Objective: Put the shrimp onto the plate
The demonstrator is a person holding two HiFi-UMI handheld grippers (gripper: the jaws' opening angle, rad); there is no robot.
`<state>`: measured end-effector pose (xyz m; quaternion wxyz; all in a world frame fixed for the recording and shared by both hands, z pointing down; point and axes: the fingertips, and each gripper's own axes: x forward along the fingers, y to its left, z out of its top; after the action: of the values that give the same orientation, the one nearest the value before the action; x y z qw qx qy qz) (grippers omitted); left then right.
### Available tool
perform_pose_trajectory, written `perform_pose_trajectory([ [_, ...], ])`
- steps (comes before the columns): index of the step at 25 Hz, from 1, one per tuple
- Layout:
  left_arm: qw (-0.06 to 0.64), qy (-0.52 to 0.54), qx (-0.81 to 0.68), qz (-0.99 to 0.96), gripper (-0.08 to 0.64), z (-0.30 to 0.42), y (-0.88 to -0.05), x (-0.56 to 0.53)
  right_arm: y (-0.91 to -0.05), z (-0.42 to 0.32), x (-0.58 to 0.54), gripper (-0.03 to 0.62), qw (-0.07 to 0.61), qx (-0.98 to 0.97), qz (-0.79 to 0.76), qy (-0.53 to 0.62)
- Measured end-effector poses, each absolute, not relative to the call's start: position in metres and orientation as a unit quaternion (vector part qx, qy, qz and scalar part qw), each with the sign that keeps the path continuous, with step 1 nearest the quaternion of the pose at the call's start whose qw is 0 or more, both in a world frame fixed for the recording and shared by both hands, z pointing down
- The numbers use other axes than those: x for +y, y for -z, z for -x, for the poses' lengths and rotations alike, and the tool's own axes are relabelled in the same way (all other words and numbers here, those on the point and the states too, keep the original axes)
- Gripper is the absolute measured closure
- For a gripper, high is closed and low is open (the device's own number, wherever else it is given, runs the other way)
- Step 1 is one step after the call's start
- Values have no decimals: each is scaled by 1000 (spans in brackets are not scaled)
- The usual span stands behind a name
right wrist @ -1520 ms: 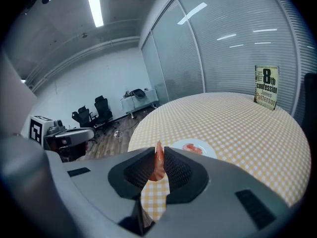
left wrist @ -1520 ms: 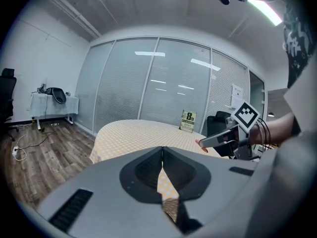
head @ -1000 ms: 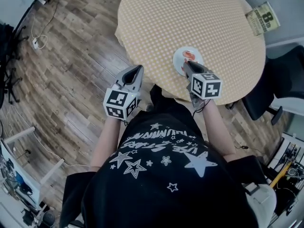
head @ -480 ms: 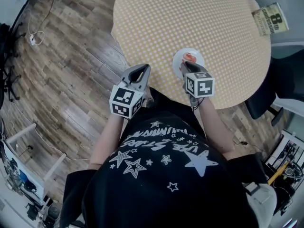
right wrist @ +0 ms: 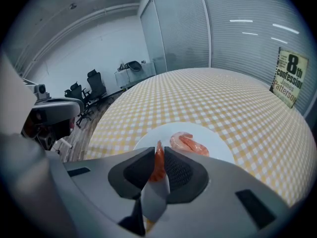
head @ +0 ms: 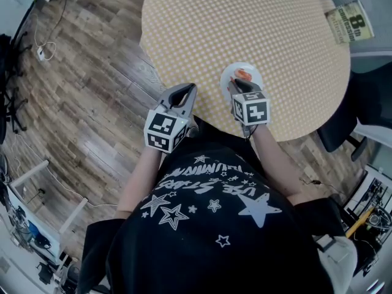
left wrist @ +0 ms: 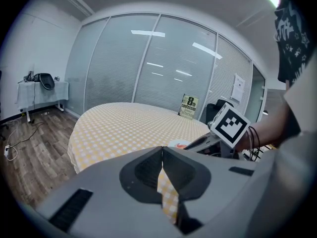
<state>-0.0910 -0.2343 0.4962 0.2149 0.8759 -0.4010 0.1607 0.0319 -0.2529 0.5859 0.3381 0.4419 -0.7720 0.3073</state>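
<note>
A white plate point(head: 252, 71) point(right wrist: 220, 142) sits near the front edge of the round checked table point(head: 245, 17). One orange shrimp point(head: 244, 74) point(right wrist: 188, 144) lies on the plate. My right gripper point(head: 235, 87) point(right wrist: 158, 155) hovers over the plate's near rim, shut on a second shrimp point(right wrist: 158, 163), which shows as a thin orange strip between the jaws. My left gripper point(head: 187, 89) point(left wrist: 161, 150) is at the table's near left edge, shut with nothing in it. In the left gripper view the right gripper point(left wrist: 198, 144) and the plate point(left wrist: 177, 144) are seen from the side.
A printed sign point(head: 349, 24) point(right wrist: 290, 78) stands at the table's far right. A dark office chair point(head: 361, 103) is to the right of the table. Wood floor point(head: 79, 84) and cables lie to the left. The person's black shirt fills the lower head view.
The right gripper has crept a little left and forward over the plate's near rim. The left gripper has edged toward the table's edge.
</note>
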Motion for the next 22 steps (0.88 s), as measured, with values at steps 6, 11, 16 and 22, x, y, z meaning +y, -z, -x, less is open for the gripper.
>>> perform_pose_trajectory([
  [6, 207, -161, -401, -878, 551, 88, -491, -233, -584, -30, -250, 532, 333, -777, -432, -314],
  [11, 198, -157, -406, -878, 551, 93, -484, -227, -579, -29, -247, 532, 325, -779, -438, -310],
  [16, 190, -150, -411, -879, 551, 98, -476, -212, -566, -32, -242, 532, 314, -782, -451, -296],
  [22, 179, -141, -417, -880, 551, 106, -465, -187, -540, -44, -230, 532, 270, -778, -498, -272],
])
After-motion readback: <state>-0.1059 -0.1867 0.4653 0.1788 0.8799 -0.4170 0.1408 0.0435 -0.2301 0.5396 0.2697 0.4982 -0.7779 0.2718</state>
